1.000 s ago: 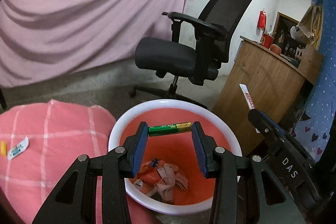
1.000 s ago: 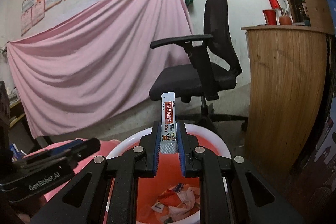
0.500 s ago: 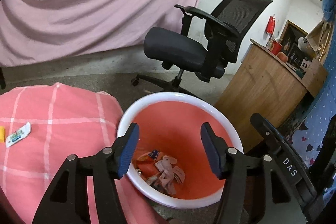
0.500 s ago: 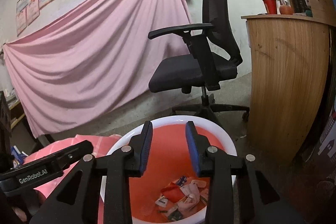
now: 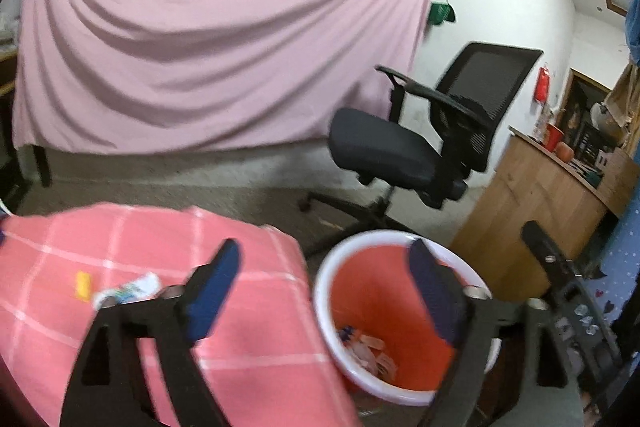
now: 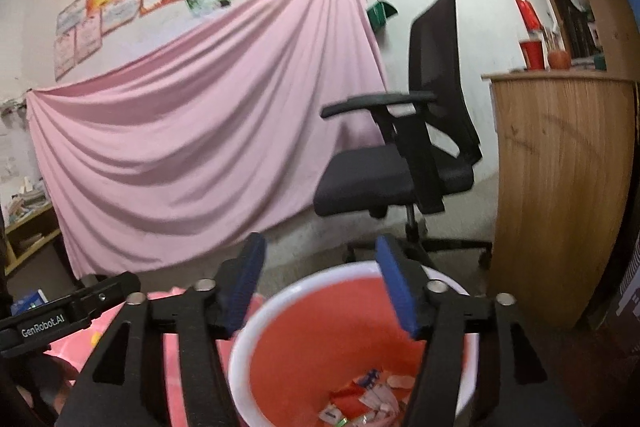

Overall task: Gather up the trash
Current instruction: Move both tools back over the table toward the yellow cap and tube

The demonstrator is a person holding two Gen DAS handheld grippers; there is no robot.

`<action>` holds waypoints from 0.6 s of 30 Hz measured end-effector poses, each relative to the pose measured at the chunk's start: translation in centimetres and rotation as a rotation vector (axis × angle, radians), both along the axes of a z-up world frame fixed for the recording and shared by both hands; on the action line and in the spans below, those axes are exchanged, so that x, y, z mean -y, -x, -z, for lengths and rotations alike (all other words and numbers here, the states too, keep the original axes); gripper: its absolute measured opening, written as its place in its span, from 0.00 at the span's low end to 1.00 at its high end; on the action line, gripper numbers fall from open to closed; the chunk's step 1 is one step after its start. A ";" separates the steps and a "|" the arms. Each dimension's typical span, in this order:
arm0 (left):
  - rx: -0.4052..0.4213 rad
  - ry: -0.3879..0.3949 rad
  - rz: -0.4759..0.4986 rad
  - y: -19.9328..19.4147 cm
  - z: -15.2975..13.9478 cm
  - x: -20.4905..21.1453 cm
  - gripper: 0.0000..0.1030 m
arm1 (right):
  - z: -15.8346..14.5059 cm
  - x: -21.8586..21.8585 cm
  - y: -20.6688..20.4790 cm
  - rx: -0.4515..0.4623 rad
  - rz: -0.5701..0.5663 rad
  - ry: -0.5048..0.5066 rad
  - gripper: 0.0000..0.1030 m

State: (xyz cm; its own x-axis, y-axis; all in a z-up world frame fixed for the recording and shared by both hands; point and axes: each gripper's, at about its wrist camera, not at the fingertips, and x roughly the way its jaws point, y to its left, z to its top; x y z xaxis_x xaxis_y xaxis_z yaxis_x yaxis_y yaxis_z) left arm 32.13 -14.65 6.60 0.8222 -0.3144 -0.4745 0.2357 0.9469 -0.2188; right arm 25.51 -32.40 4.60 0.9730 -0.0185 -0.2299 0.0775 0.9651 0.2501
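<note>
A red bin with a white rim (image 5: 328,287) (image 6: 248,339) stands on the floor beside a table under a pink checked cloth (image 5: 248,339). Several wrappers (image 5: 370,349) (image 6: 368,401) lie at its bottom. On the cloth lie a white-and-blue wrapper (image 5: 130,289) and a small yellow piece (image 5: 83,283). My left gripper (image 5: 324,287) hangs over the cloth's edge and the bin's left rim; its jaws are opening with nothing between them. My right gripper (image 6: 320,285) sits above the bin; its jaws are opening too and hold nothing. The right gripper (image 5: 552,267) shows at the edge of the left wrist view.
A black office chair (image 5: 408,147) (image 6: 396,171) stands behind the bin. A rounded wooden counter (image 5: 540,195) (image 6: 560,187) is to the right. A pink sheet (image 5: 200,47) hangs along the back wall. Grey floor lies between the table and the sheet.
The left gripper let go of a green battery and the right one of a red-and-white sachet, both over the bin. Both jaws spread wide. The left gripper swung left toward the table.
</note>
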 end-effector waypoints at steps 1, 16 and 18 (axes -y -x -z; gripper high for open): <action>0.039 -0.004 -0.028 0.5 -0.3 -0.8 0.96 | -0.3 -0.3 0.2 0.024 0.000 0.001 0.77; 0.301 -0.018 -0.263 5.5 -0.9 -10.8 0.98 | -2.8 -7.7 1.9 0.304 -0.034 0.057 1.00; 0.307 -0.024 -0.282 5.7 -0.9 -12.0 0.98 | -2.8 -8.9 1.8 0.321 -0.055 0.060 1.00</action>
State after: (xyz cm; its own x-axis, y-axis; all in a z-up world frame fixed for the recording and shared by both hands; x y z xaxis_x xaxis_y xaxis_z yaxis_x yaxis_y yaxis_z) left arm 26.40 -2.63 7.48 0.9789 -0.0487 -0.1985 0.0175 0.9876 -0.1559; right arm 23.68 -23.51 7.44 0.9956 0.0317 0.0883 -0.0485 0.9794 0.1961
